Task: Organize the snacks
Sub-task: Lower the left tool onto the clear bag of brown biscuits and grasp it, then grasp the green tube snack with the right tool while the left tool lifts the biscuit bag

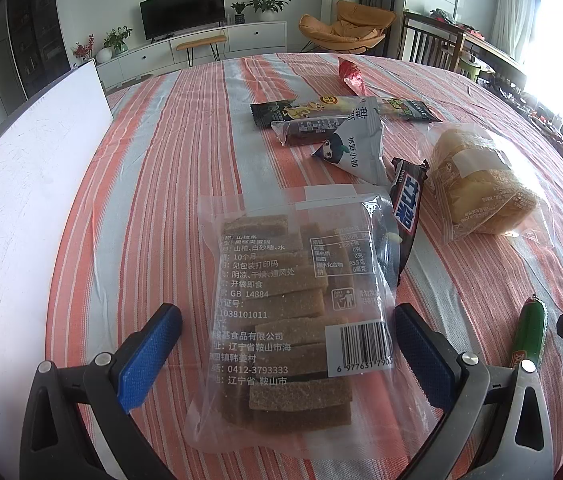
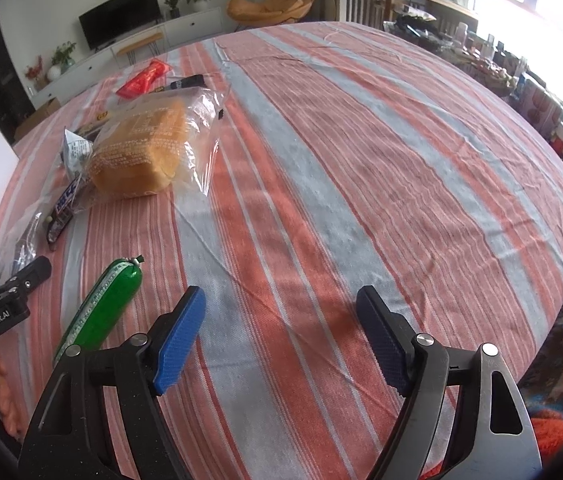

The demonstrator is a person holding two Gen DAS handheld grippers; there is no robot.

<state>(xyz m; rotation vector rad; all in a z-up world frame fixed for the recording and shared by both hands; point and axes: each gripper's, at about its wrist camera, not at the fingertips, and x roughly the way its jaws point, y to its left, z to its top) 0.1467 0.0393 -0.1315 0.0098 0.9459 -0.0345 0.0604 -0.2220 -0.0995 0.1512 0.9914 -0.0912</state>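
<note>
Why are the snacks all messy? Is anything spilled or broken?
Nothing is spilled or torn. The snacks just lie jumbled: the chocolate bar is tucked partly under the bag of brown strips, and the grey pouch leans on other packets. The green sausage lies alone.

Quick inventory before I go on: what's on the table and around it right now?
hawthorn strip bag: 1, clear, brown strips; between left pads
chocolate bar: 1, dark; right of that bag
bread bag: 1, clear, golden loaf; mid-table
grey pouch: 1; behind chocolate bar
dark packets: at least 2; farther back
red wrapper: 1; far end
green sausage: 1; between grippers
white board: 1; left edge
striped tablecloth: orange-grey
left gripper: open
right gripper: open, empty
</note>
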